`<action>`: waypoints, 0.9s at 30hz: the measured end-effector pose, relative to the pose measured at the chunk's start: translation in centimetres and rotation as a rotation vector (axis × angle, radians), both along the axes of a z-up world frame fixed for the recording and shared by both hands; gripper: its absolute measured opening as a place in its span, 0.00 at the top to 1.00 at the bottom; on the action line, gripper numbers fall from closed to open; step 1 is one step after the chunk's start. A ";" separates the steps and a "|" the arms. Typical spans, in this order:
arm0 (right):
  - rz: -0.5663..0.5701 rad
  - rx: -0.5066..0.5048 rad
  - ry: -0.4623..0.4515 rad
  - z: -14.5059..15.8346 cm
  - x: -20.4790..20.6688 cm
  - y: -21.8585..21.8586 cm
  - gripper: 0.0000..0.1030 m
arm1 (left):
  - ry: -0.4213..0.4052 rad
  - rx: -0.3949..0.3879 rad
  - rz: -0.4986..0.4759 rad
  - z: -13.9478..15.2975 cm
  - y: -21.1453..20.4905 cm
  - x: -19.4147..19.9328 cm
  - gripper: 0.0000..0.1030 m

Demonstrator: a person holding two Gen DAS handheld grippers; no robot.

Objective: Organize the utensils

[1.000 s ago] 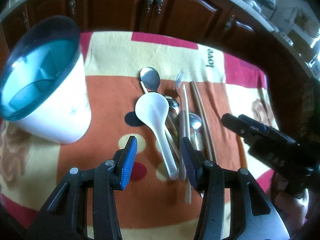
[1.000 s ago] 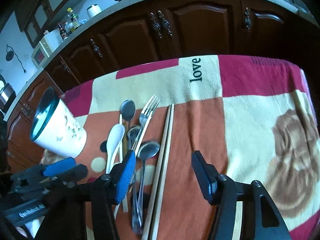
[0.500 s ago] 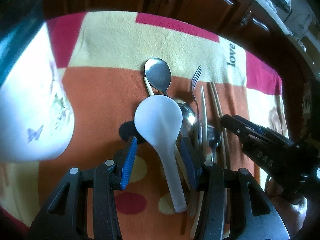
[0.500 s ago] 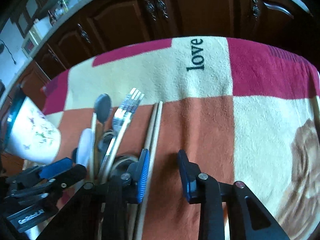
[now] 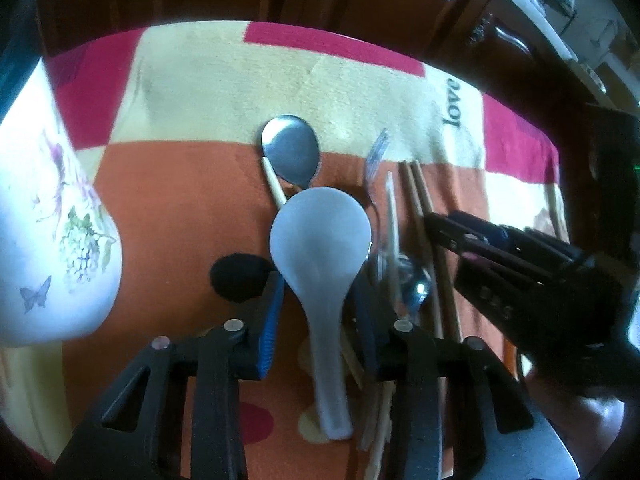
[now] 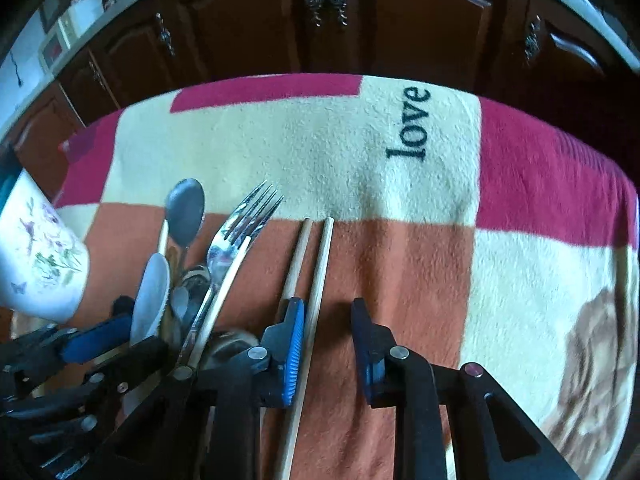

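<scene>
A white ceramic spoon [image 5: 320, 248] lies on the patterned cloth [image 5: 180, 200], its handle between the fingers of my open left gripper [image 5: 320, 320]. Beyond it lie a metal spoon [image 5: 290, 150], a fork [image 6: 236, 236] and other spoons in a pile. Two wooden chopsticks [image 6: 320, 264] lie side by side. My right gripper [image 6: 328, 344] is open low over the cloth, the right chopstick between its fingers, the left one under its left finger. The white floral utensil cup [image 5: 44, 220] stands at the left.
Dark wooden cabinets [image 6: 320, 20] stand behind the table's far edge. The right gripper [image 5: 520, 272] shows at the right of the left wrist view, close beside the left gripper. The cloth [image 6: 520, 260] stretches to the right of the chopsticks.
Both grippers have come down and forward onto the utensils. The left now straddles the white spoon's handle. The right has narrowed and moved over the chopsticks.
</scene>
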State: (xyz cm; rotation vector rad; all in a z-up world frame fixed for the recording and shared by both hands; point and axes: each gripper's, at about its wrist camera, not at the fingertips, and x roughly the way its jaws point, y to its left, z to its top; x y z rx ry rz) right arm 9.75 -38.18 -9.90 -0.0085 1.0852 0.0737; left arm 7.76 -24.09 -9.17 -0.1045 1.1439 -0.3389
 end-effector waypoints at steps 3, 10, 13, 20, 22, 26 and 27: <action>-0.028 0.037 0.014 0.2 0.3 -0.4 0.78 | -0.021 0.007 -0.018 0.2 -0.2 0.1 0.72; -0.028 0.172 0.003 -0.1 1.0 -1.8 0.95 | -0.053 -0.014 -0.060 1.5 -0.3 -0.8 0.78; -0.048 0.253 -0.050 0.9 -0.9 -3.7 0.95 | -0.066 -0.049 -0.074 2.6 0.0 -1.3 0.79; -0.058 0.337 -0.168 6.1 -5.8 -5.2 0.95 | -0.124 -0.131 -0.112 6.5 1.0 -3.5 0.82; -0.039 0.333 -0.207 7.9 -6.7 -4.7 0.95 | -0.145 -0.150 -0.116 7.9 1.5 -4.2 0.82; -0.014 0.333 -0.282 11.7 -8.6 -3.0 0.95 | -0.179 -0.190 -0.111 10.6 3.3 -5.3 0.83; -0.007 0.332 -0.295 12.4 -8.9 -2.8 0.95 | -0.187 -0.197 -0.109 11.2 3.8 -5.5 0.96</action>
